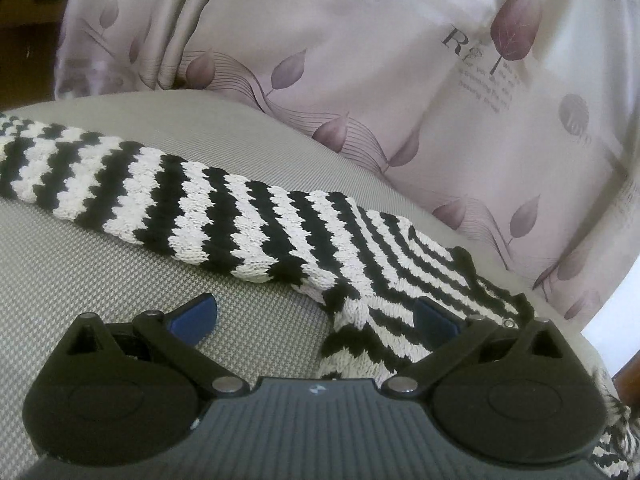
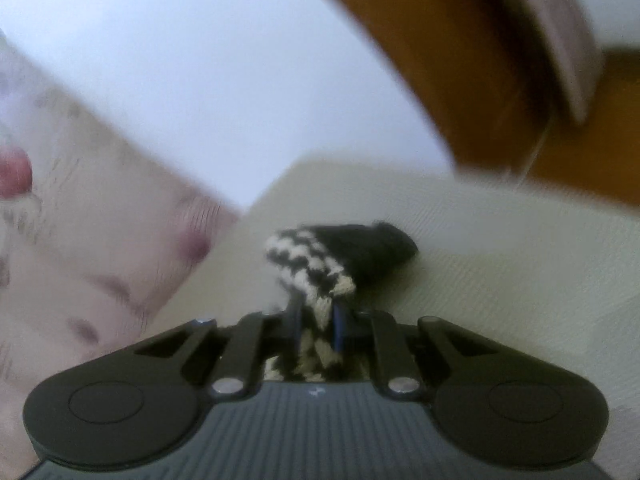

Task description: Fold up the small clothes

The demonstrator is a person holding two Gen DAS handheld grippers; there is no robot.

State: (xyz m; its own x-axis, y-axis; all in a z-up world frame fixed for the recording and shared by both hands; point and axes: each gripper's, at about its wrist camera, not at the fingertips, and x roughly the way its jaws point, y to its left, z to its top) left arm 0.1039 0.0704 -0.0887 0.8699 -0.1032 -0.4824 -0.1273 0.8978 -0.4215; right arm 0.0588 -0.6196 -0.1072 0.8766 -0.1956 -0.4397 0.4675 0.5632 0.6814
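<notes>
A black-and-white striped knitted garment (image 1: 208, 208) lies stretched across a grey woven surface (image 1: 100, 280), its long sleeve running to the far left. My left gripper (image 1: 316, 316) is open just above the surface; a bunched fold of the knit lies between its blue fingertips (image 1: 196, 316), nearer the right one. In the blurred right wrist view my right gripper (image 2: 318, 320) is shut on a bunched part of the striped garment (image 2: 320, 260), with a black-edged end sticking out past the fingers.
A pale pink curtain (image 1: 360, 80) printed with mauve leaves and lettering hangs right behind the surface; it also shows in the right wrist view (image 2: 100, 240). A brown wooden frame (image 2: 500, 100) and a white wall (image 2: 200, 80) lie beyond.
</notes>
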